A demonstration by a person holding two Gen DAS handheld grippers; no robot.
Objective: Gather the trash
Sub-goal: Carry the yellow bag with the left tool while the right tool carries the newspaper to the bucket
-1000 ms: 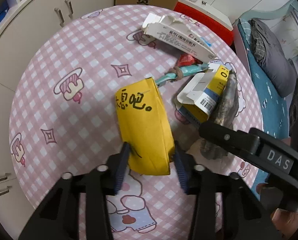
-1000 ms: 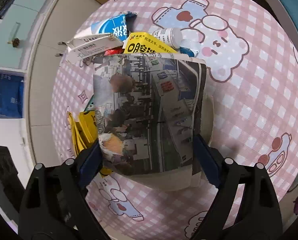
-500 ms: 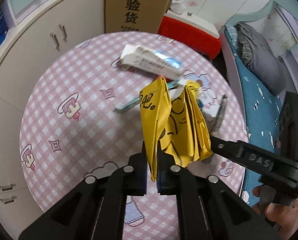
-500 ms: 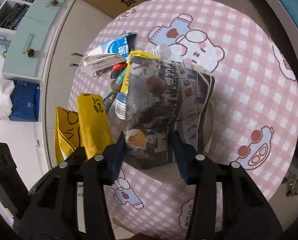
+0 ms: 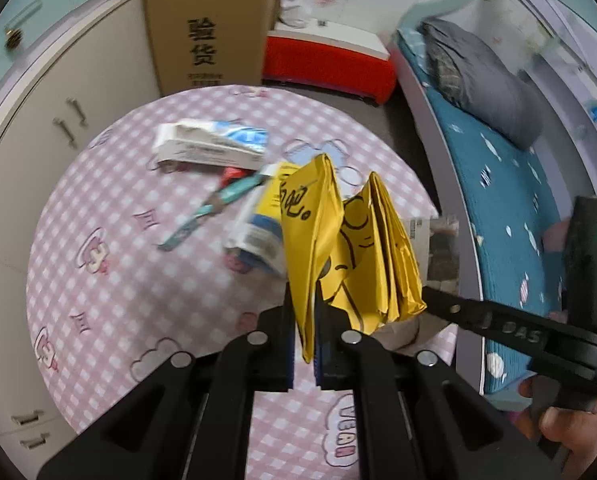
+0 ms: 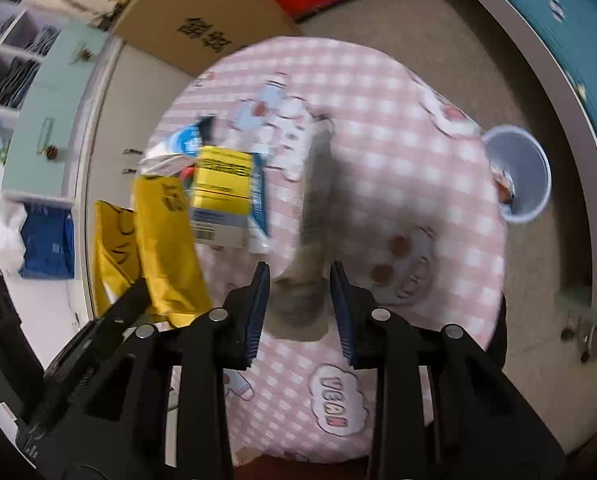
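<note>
A: Since 1 second ago, what has moved?

B: Both items have come up off the bench (image 5: 110,280). The yellow bag (image 5: 322,240) lay flat between the left gripper (image 5: 303,344) fingers then; now it hangs upright, its folds fanned out above the pink checked cloth. The newspaper (image 6: 314,216) was spread wide and flat; now it is edge-on and blurred.

A: Left to right, what lies on the bench?

B: In the left wrist view, a white carton (image 5: 206,148) with blue wrapper behind it sits farthest back, a teal strip (image 5: 214,208) runs diagonally in front of it, then a yellow and blue box (image 5: 258,228) just beside the bag.

A: And the fingers?

B: The left fingers (image 5: 286,336) are pressed nearly together, pinching the bag's lower edge. The right gripper (image 6: 300,308) has its fingers (image 6: 256,312) partly open around the newspaper's lower end; I cannot tell whether the pads touch it.

A: Anything further right?

B: In the right wrist view, a pale blue bin (image 6: 518,176) stands on the floor just past the bench edge, with some scraps inside
</note>
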